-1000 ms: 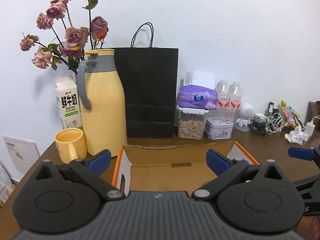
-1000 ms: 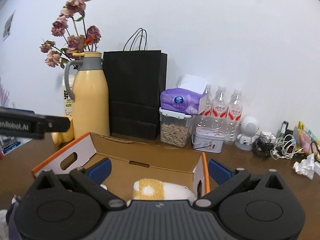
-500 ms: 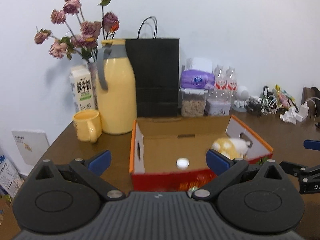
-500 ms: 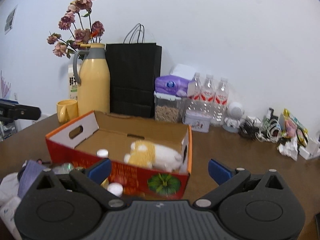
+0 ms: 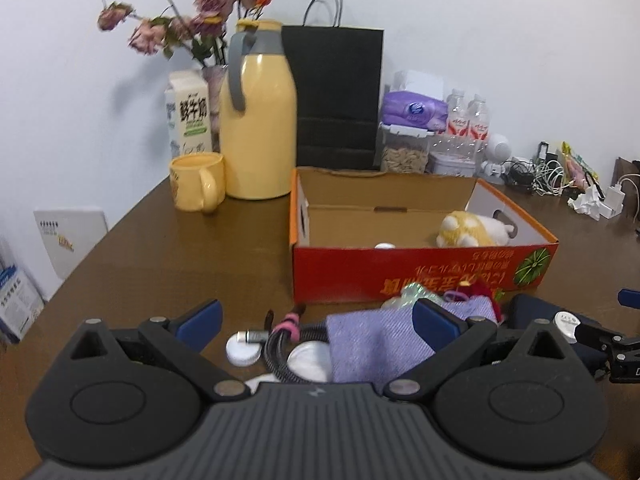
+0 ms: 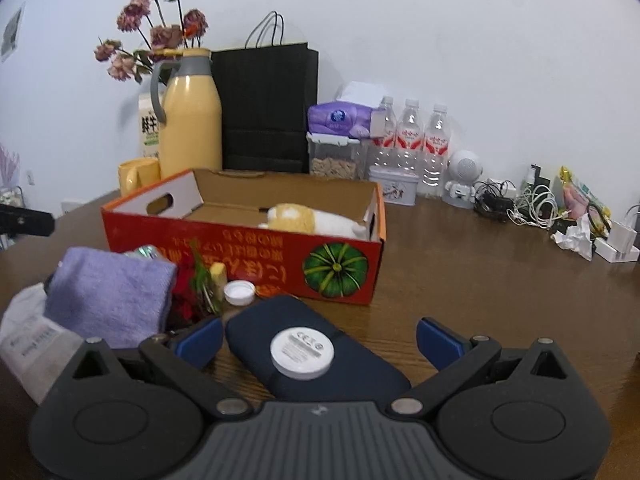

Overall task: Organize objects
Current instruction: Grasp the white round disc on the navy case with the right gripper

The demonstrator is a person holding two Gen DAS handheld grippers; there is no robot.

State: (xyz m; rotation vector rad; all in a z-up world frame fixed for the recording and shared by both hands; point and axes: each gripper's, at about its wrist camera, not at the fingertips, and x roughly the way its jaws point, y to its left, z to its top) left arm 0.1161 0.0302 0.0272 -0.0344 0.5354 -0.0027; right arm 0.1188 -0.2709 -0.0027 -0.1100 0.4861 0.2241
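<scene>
You have pulled both tongs back and low from over the red cardboard box (image 5: 420,276), so the loose pile in front of it has come into view; I judge you are between drops and choosing the next thing to lift.

The box stands beyond both tongs, open at the top. Inside lie a yellow-and-white plush toy (image 5: 468,232) toward its right end and a small white cap (image 5: 385,246) near the front wall; the rest of the floor looks bare.

Your left gripper (image 5: 316,322) is spread wide and holds nothing. Between its fingers lie a purple towel (image 5: 376,344), a coiled cable (image 5: 280,340) and white lids (image 5: 243,351).

Your right gripper (image 6: 319,338) is also spread wide and empty. Between its fingers lies a dark blue pouch (image 6: 352,364) with a white round disc (image 6: 302,353) on top. Left of it sit the towel and a white packet (image 6: 32,340); just ahead, a white bottle cap (image 6: 239,293) touches the box front.
</scene>
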